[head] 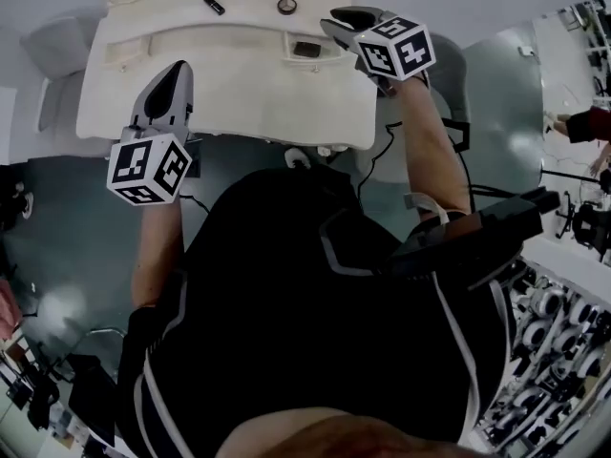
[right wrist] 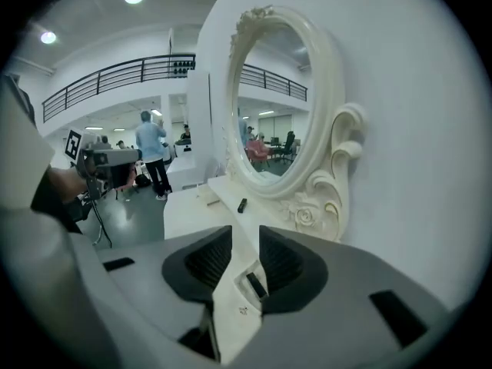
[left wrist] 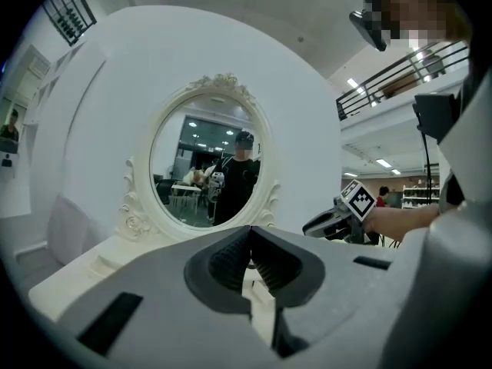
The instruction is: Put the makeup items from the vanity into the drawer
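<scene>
Dark flat case (head: 306,50): lying flat on the white bench (head: 220,103), at 3 o'clock from the bench's middle in the head view. Seen down through the gap of the right tongs, with nothing touching it.
Feel of the case: likely light, hard and smooth. Could slip out of a loose hold, and could crack or pop open if dropped.
Where to hold the case: likely best across its two long sides, near the middle, with a soft squeeze.
Small black stick (head: 214,6): lying down at the far edge of the bench, at 12 o'clock. Likely light and could roll, so best pinched across the middle.
Round little pot (head: 286,6): also at the far edge, at 1 o'clock, well apart from the stick. Too small to tell more.
Right tongs (head: 336,23): open and holding nothing, near the case, at 1 o'clock from it.
Left tongs (head: 170,74): closed tip to tip and empty, at the 8 o'clock side of the bench, well apart from all three things.
Mirror (left wrist: 207,160): standing up at the back of the bench, at 12 o'clock.
Drawer: cannot tell which part of the bench it is.
</scene>
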